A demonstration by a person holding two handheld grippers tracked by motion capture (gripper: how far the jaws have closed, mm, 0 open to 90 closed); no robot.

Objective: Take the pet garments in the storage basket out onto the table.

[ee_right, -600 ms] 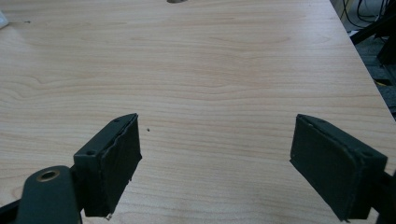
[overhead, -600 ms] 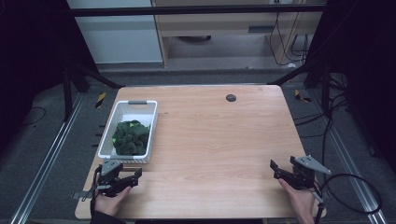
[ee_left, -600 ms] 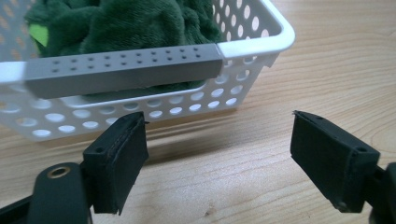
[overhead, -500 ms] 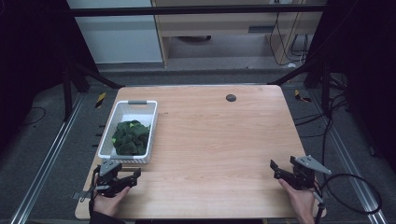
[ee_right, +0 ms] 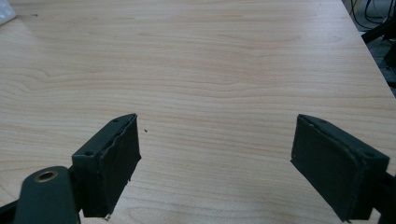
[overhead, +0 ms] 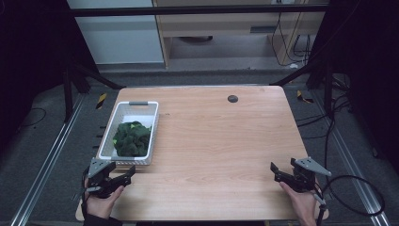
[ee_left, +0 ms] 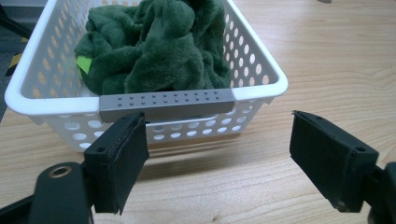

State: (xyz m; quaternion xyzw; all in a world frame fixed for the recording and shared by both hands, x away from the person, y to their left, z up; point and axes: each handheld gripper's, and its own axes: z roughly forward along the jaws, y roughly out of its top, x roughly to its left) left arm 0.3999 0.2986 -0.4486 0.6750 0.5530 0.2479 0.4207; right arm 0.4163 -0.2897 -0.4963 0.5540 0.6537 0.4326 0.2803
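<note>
Two hand-held grippers sit at the near edge of a light wooden table (overhead: 221, 141), one at each corner, both with jaws spread wide and nothing between them. The landmark here is a white perforated basket (overhead: 109, 141) standing on the table's left side, its long axis running away from the person, a grey handle strip on its near rim (ee_left: 166, 105) and another on its far rim (overhead: 138, 103). A crumpled dark green cloth (overhead: 131, 139) fills the basket's near half, with a small bright green tag (ee_left: 84, 63) showing against the left wall in the left gripper view. The left gripper (overhead: 117, 178) hovers just short of the basket's near end, not touching it, held by the person's left hand (overhead: 99, 202); in its own view the two black pads frame the grey handle, with bare wood and the basket's shadow between jaws and basket. The right gripper (overhead: 282, 173) is well apart from the basket, across the table near the right edge, in the person's right hand (overhead: 301, 205), its cable (overhead: 357, 202) looping off over the grey floor. In the right gripper view, open wood grain lies ahead of it. A small dark round disc (overhead: 232, 99) lies far beyond the basket toward the table's back edge. Nothing stands between either gripper and the basket.
</note>
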